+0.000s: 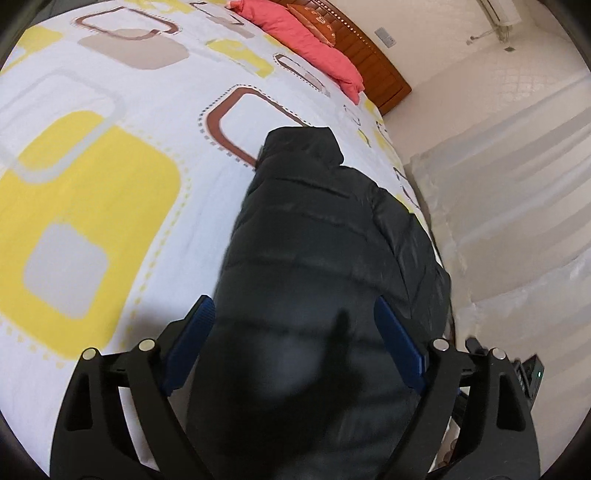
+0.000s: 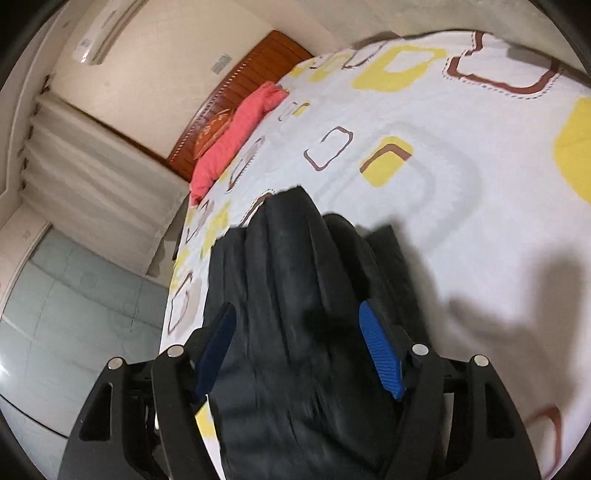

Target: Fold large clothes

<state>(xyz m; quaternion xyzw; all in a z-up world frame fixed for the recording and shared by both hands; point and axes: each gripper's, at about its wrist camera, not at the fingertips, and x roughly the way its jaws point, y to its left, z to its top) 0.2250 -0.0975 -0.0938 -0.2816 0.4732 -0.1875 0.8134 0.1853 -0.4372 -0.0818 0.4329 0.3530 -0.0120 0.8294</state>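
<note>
Patterned bed (image 1: 110,184): black jacket (image 1: 325,240) between and beyond both released grippers (image 1: 295,314) (image 2: 299,317).

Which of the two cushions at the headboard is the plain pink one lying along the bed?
The long coral pink pillow lying on the patterned sheet; the orange patterned cushion sits behind it against the wooden headboard.

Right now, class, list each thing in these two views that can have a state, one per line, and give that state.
Black puffer jacket: lying on the bed near its edge, sides folded in, not yet a compact bundle.
Left gripper: fingers spread wide over the jacket, no grip visible.
Right gripper: fingers apart over the jacket, no grip visible.
Patterned bed cover: spread flat.
Pink pillow: resting by the headboard.
</note>
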